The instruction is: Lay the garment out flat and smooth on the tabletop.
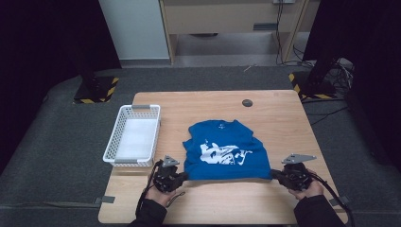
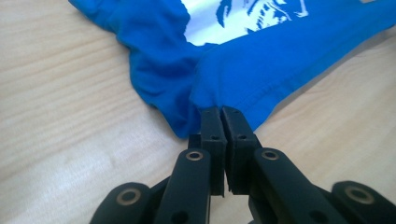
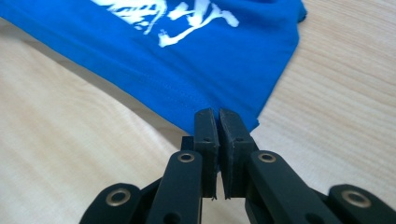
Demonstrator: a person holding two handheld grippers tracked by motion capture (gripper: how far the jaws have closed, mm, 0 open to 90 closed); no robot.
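Nearest the camera in the high view, both forearms come in from the bottom edge, each carrying a hand-held gripper. On the left, the left hand-held gripper point(image 1: 180, 176) is clenched on the near left corner of the blue T-shirt point(image 1: 224, 151); the left gripper view shows its jaws pressed together with the hem bunched between them. On the right, the right hand-held gripper point(image 1: 278, 175) is likewise clamped on the near right corner, the cloth caught at the very tips of its jaws. Between them the shirt lies flat on the worktop point(image 1: 279, 118), print side up, collar pointing away from the person, its bottom hem stretched straight. A white basket point(image 1: 135, 136) stands just left of it, apart from the cloth.

This looks like the start of a fold. To do it well, both corners should probably rise together, level, with the hem kept taut so the cloth does not sag. The right grip looks shallow, so a sharp tug might pull the corner free.
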